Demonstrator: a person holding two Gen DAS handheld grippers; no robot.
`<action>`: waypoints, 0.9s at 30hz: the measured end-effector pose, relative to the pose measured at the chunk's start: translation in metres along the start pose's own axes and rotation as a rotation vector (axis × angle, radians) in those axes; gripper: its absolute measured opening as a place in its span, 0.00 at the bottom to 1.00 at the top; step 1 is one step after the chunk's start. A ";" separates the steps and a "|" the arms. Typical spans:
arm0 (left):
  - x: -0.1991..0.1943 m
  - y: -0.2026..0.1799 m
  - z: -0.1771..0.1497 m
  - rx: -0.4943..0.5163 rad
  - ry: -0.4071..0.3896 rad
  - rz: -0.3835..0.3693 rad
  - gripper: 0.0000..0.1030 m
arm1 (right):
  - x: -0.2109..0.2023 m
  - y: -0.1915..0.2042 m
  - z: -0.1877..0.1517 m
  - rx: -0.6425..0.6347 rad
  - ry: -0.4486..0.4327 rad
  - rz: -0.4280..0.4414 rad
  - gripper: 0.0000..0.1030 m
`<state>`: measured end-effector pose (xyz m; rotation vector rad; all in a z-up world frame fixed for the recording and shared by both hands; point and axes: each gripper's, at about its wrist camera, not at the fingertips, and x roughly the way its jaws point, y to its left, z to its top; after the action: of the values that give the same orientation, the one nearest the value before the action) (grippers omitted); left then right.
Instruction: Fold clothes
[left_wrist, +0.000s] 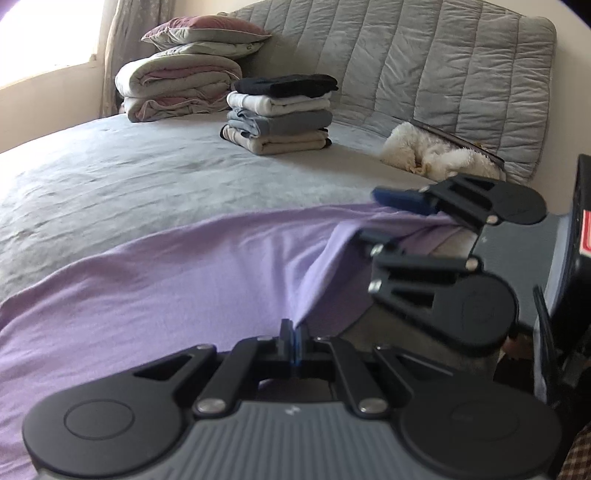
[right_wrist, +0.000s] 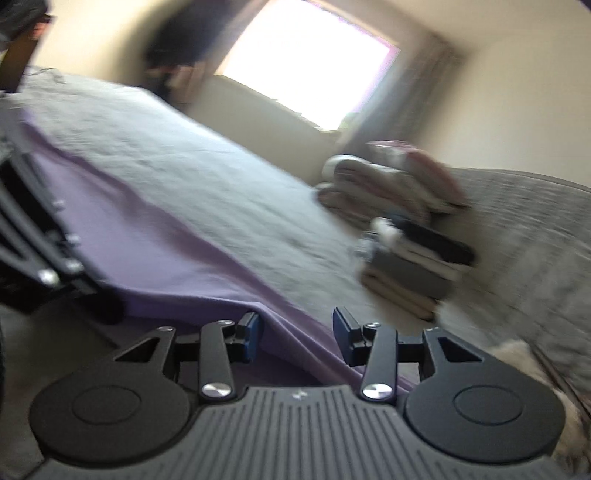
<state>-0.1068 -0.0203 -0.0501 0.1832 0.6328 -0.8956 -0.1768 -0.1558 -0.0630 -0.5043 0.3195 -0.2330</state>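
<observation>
Looking through the left wrist camera, most of what showed was a big bed (left_wrist: 129, 177) with a grey, slightly rumpled cover, backed by a quilted grey headboard (left_wrist: 424, 66). A bright window (left_wrist: 48, 33) with a pale curtain sat in the far left corner. By the headboard there was a pile of folded duvets with pillows on top (left_wrist: 184, 74), and just right of it a neat stack of folded clothes (left_wrist: 280, 114), black on top, then white, grey and beige. A fluffy cream blanket (left_wrist: 424, 155) lay against the headboard further right. The lilac garment (left_wrist: 166, 277) was spread across the near part of the bed. The left gripper (left_wrist: 293, 341) had its pads pressed together on a lifted edge of it. The right gripper (left_wrist: 384, 221) came in from the right side, blocking that corner, with the lilac cloth running between its spread fingers

Right wrist camera was pretty smeared with motion blur. Same bed (right_wrist: 221, 177), tilted in frame, the window (right_wrist: 310, 62) glowing behind, the bedding pile (right_wrist: 391, 177) and the clothes stack (right_wrist: 410, 262) both fuzzy. The right gripper (right_wrist: 297, 339) was clearly wide apart, the lilac garment (right_wrist: 166, 258) draping through the gap but not pinched. The left gripper's black linkage (right_wrist: 48, 258) covered the left edge, too close to read
</observation>
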 end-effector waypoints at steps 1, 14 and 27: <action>0.000 0.000 0.000 -0.002 0.000 -0.003 0.01 | 0.002 -0.001 -0.002 0.013 0.009 -0.033 0.44; 0.000 -0.010 0.000 0.060 0.015 0.016 0.01 | 0.033 -0.097 -0.038 0.220 0.174 -0.368 0.44; -0.005 -0.010 0.002 0.116 0.046 -0.030 0.01 | 0.034 -0.193 -0.084 0.470 0.354 -0.518 0.44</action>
<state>-0.1157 -0.0239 -0.0446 0.2991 0.6278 -0.9602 -0.2020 -0.3661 -0.0431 -0.0654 0.4594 -0.8846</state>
